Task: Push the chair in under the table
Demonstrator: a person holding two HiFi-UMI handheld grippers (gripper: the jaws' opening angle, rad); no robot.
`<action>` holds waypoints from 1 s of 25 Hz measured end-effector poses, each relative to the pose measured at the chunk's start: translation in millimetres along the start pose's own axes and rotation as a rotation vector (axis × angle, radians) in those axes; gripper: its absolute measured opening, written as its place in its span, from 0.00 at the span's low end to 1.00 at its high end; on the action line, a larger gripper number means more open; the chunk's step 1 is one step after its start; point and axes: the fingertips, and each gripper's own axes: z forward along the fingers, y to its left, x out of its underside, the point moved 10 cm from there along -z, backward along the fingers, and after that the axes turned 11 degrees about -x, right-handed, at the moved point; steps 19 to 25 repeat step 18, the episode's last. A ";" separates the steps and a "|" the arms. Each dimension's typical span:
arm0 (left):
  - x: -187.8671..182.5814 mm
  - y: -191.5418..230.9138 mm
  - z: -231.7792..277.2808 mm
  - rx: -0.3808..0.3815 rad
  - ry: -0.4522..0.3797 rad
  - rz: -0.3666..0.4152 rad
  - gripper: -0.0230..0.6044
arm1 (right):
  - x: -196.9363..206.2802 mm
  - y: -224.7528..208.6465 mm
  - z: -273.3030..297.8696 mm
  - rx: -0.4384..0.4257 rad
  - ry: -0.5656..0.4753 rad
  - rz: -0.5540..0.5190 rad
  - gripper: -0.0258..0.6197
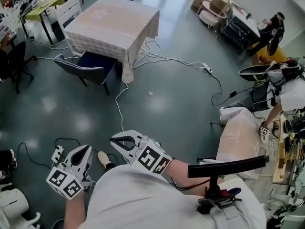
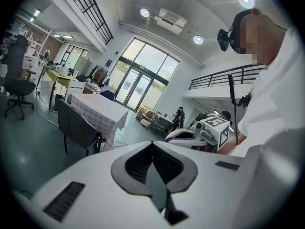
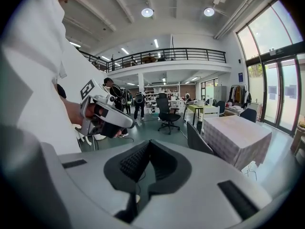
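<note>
The square table (image 1: 112, 25) under a pale checked cloth stands far ahead on the grey floor. The dark blue chair (image 1: 88, 67) is at its near left side, pulled out, with its back toward me. Both grippers are low in the head view, close to my body and far from the chair. My left gripper (image 1: 86, 150) is shut and holds nothing. My right gripper (image 1: 114, 138) also has its jaws together and holds nothing. The left gripper view shows the table (image 2: 97, 109), the chair (image 2: 76, 125) and the right gripper (image 2: 198, 135). In the right gripper view the chair (image 3: 197, 140) stands before the table (image 3: 236, 132).
White cables (image 1: 119, 104) and a power strip (image 1: 208, 69) trail over the floor between me and the table. A black office chair (image 1: 14, 63) stands at the left. At the right are a cloth-covered bench (image 1: 238, 132), cluttered equipment and a person (image 1: 286, 92). A yellow-green desk (image 1: 45, 4) is at the back left.
</note>
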 end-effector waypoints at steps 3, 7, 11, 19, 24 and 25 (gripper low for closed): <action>3.3 -1.2 8.6 0.002 0.014 0.001 0.05 | 4.4 -4.8 -2.3 0.003 -0.003 0.001 0.06; 3.7 -0.8 15.2 0.002 0.020 -0.002 0.05 | 7.4 -9.2 -7.9 0.023 0.009 0.007 0.06; 1.3 13.4 25.0 0.024 0.023 -0.002 0.05 | 7.7 -18.3 -1.3 0.053 0.012 0.008 0.06; 13.7 30.8 23.3 0.051 0.029 -0.008 0.05 | 13.5 -9.6 11.8 0.083 0.029 0.009 0.06; 13.7 30.8 23.3 0.051 0.029 -0.008 0.05 | 13.5 -9.6 11.8 0.083 0.029 0.009 0.06; 13.7 30.8 23.3 0.051 0.029 -0.008 0.05 | 13.5 -9.6 11.8 0.083 0.029 0.009 0.06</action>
